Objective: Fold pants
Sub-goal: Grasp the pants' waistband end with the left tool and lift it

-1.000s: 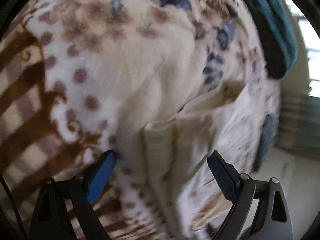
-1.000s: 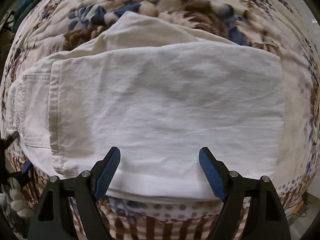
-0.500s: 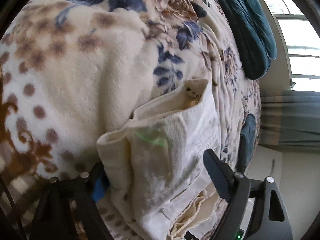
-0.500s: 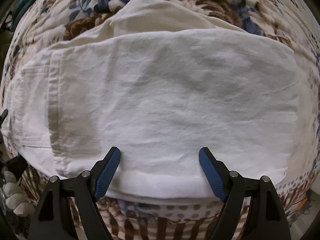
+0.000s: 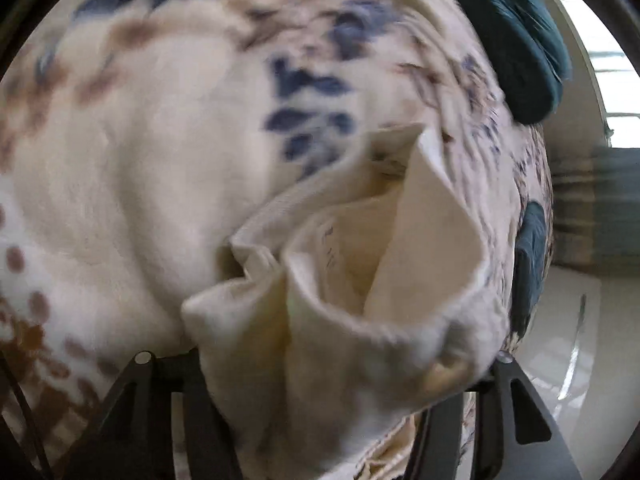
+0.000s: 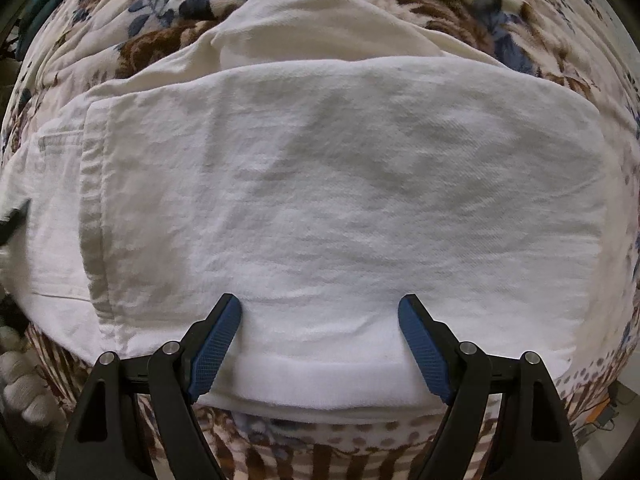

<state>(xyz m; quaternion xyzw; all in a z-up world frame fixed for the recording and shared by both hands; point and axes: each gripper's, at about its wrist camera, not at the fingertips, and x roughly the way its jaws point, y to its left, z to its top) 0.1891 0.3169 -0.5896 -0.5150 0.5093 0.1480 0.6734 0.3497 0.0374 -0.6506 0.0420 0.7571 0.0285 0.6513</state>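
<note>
White pants (image 6: 340, 184) lie folded across a floral blanket (image 6: 460, 28). In the left wrist view the waistband end of the pants (image 5: 360, 300) is bunched up and raised between the jaws of my left gripper (image 5: 340, 372). The jaws are closing on it, and cloth covers both pads. My right gripper (image 6: 320, 320) points straight down over the near folded edge of the pants, open, with flat cloth under the gap and nothing pinched. Its blue pads (image 6: 216, 340) stand wide apart.
A teal cushion (image 5: 508, 28) lies at the blanket's far edge, with a bright window (image 5: 600, 60) behind it. The pale floor (image 5: 568, 340) shows past the bed's edge. A white knitted thing (image 6: 20, 384) hangs at the lower left of the right wrist view.
My left gripper slid onto the waistband end and its jaws narrowed, gathering the cloth into a raised bunch. My right gripper sank closer to the pants, still wide apart.
</note>
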